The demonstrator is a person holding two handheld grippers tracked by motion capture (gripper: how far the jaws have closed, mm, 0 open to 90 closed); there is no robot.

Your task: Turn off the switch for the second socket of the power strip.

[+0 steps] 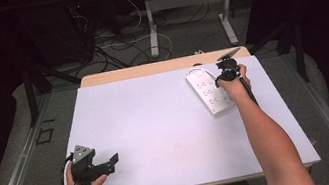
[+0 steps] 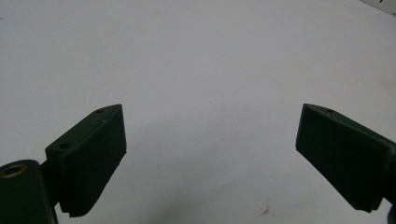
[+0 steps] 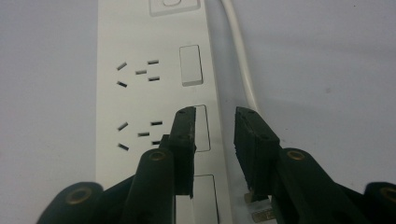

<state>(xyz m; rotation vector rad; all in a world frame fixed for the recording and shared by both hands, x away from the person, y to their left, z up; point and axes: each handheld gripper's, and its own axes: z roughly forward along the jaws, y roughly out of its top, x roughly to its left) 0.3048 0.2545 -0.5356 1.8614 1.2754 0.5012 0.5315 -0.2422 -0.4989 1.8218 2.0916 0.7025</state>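
**White power strip at the far right**

We see one white power strip (image 1: 210, 92) (rocker switches beside its sockets) lying far right on the table (image 1: 157, 124). Our right gripper (image 3: 215, 140) hovers slightly parted over its edge, gripping nothing; our left gripper (image 2: 210, 154) gapes wide, near left.

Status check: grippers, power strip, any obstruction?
Left gripper open, idle over bare table. Right gripper part open at power strip edge, gripping nothing. Cord alongside.

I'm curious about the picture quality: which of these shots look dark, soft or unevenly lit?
High view: table bright, surroundings nearly black. Left gripper view: black jaws soft-edged, faint shadow below them. Right gripper view: power strip evenly lit, near jaws slightly blurred.
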